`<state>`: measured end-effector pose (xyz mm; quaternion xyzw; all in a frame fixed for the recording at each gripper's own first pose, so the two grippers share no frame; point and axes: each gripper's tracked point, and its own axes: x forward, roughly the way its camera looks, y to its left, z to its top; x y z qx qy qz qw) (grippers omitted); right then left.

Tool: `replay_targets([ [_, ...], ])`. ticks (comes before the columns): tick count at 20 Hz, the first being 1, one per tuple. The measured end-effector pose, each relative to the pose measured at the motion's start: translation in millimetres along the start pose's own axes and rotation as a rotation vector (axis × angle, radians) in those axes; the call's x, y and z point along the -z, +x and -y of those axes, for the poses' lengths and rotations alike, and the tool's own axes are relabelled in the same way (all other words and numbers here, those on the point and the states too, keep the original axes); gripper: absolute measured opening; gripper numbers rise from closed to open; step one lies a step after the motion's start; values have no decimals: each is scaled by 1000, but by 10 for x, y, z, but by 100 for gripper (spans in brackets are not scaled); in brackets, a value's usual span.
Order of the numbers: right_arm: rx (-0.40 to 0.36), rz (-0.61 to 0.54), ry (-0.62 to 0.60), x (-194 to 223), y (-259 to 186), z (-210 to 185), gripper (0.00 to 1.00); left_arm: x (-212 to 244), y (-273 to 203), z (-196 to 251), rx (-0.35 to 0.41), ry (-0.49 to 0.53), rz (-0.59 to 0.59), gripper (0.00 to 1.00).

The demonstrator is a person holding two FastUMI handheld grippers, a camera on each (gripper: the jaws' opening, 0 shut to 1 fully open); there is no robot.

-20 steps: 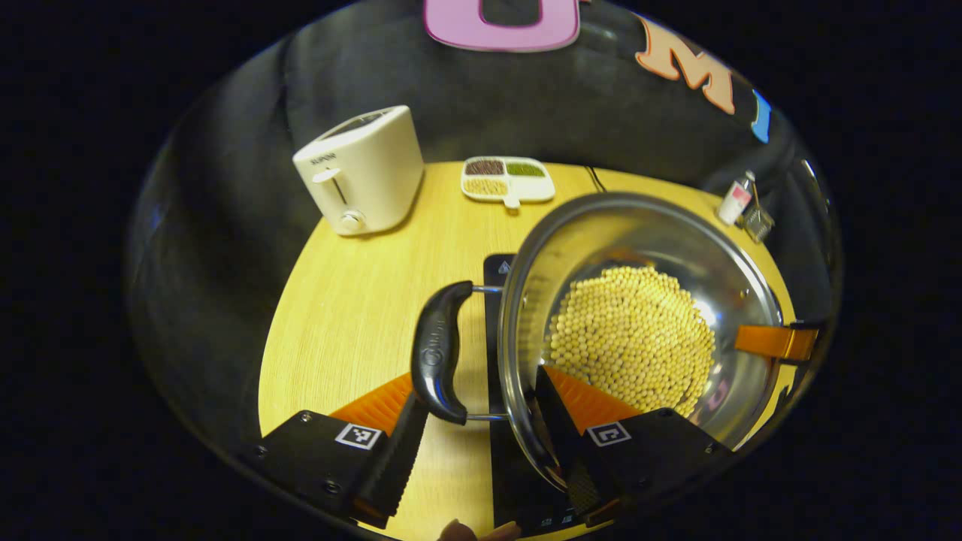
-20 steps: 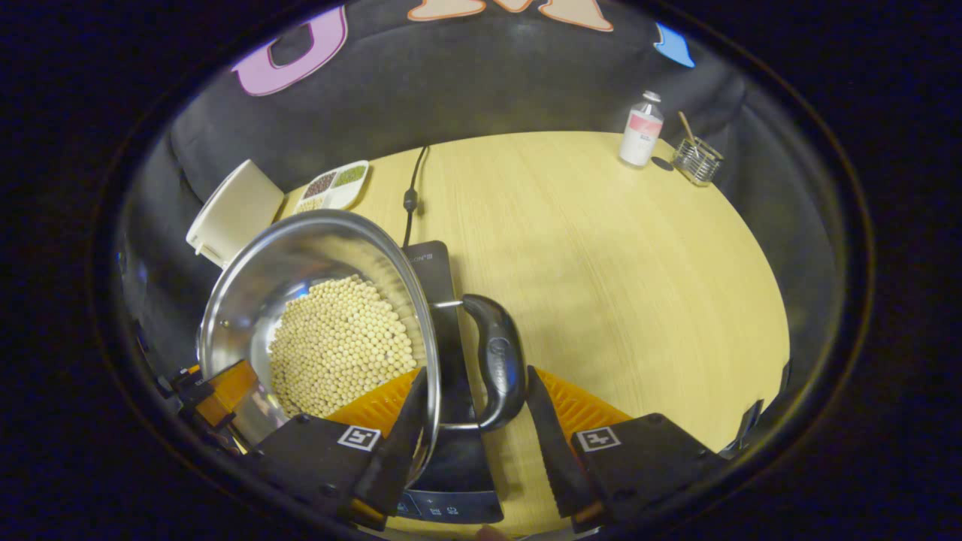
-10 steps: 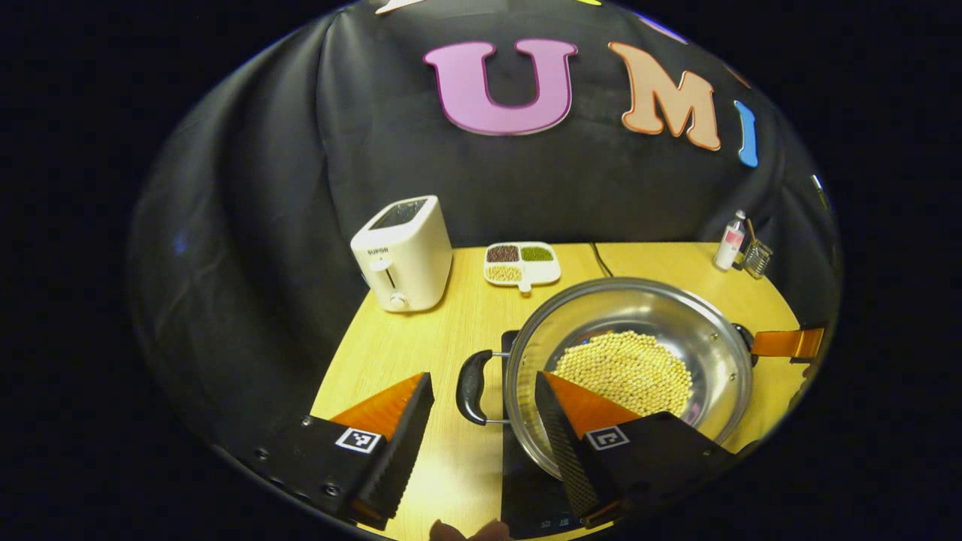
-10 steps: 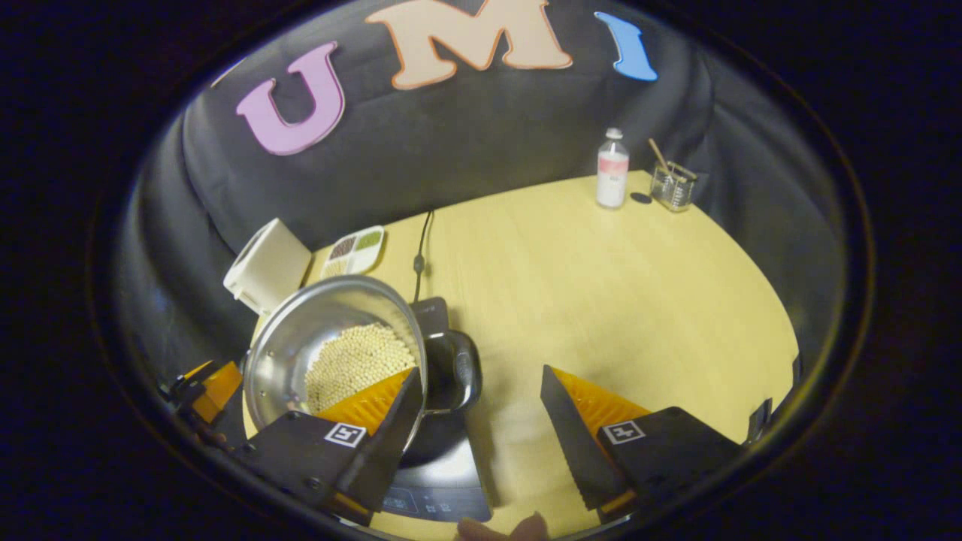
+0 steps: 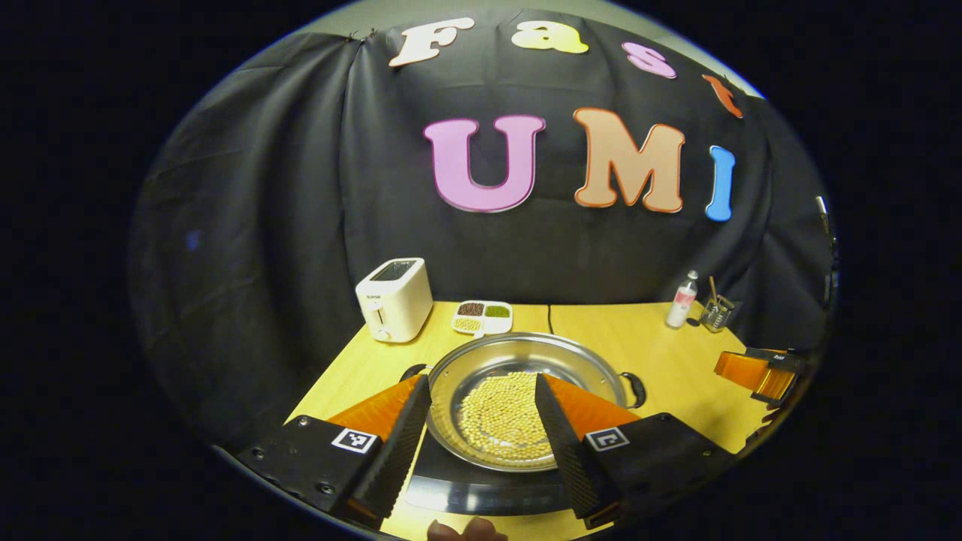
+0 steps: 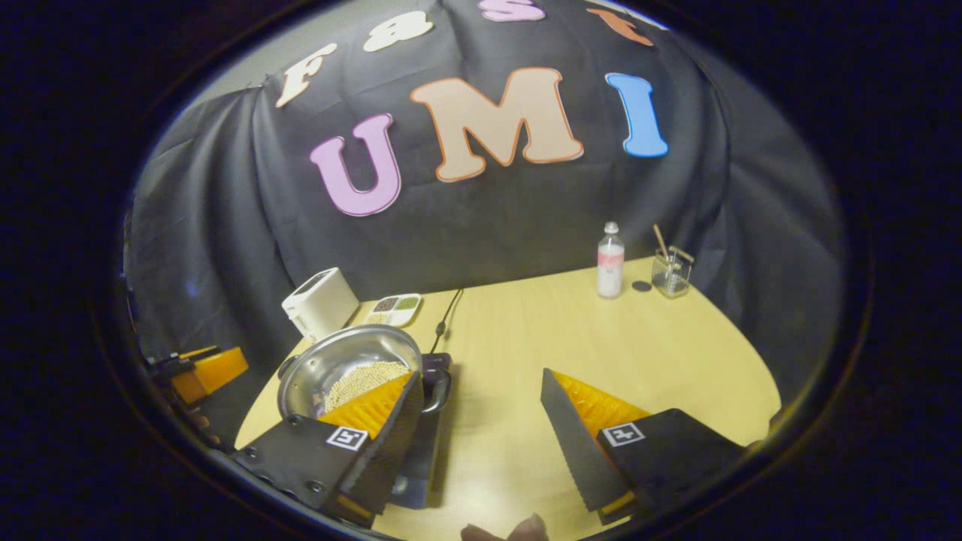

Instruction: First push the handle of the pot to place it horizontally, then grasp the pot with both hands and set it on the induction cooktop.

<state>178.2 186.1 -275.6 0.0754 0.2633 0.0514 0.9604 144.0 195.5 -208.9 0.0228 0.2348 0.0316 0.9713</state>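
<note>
The steel pot (image 5: 586, 370), holding pale beans (image 5: 505, 415), sits on the black induction cooktop (image 5: 488, 494), with one dark handle (image 5: 633, 388) out to each side. My left gripper (image 5: 479, 382) is open, back from the pot and above it, holding nothing. In the right gripper view the pot (image 6: 338, 359) lies low at the left on the cooktop (image 6: 421, 466). My right gripper (image 6: 479, 378) is open and empty, clear of the pot's near handle (image 6: 438, 385). The right gripper (image 5: 759, 372) appears far right in the left gripper view, and the left gripper (image 6: 207, 368) far left in the right gripper view.
A white toaster (image 5: 393, 299) and a divided dish of grains (image 5: 482, 317) stand at the back left of the yellow table (image 6: 601, 346). A small bottle (image 6: 609, 261) and a glass cup (image 6: 671, 272) stand at the back right. The cooktop's cable (image 6: 448, 314) runs toward the wall.
Both grippers have drawn back and up from the pot's handles, which sat between their fingers a second ago. The pot stays on the cooktop.
</note>
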Motion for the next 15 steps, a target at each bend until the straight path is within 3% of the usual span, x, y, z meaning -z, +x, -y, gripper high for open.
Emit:
replay_targets([
  [4,-19,49,7,-93,-290,219,95,-192,-482,245,-22,0,43,86],
  [5,-21,49,21,-129,-401,257,92,-278,-609,311,-17,-18,62,86],
  [6,-24,75,37,-228,-523,285,97,-396,-701,356,-10,-27,95,86],
  [7,-18,113,42,-358,-621,330,93,-485,-801,401,5,-26,123,86],
  [9,1,168,34,-532,-913,440,92,-632,-1012,497,31,12,168,85],
  [15,50,204,-6,-393,-1625,484,93,-727,-1594,597,91,67,266,85],
])
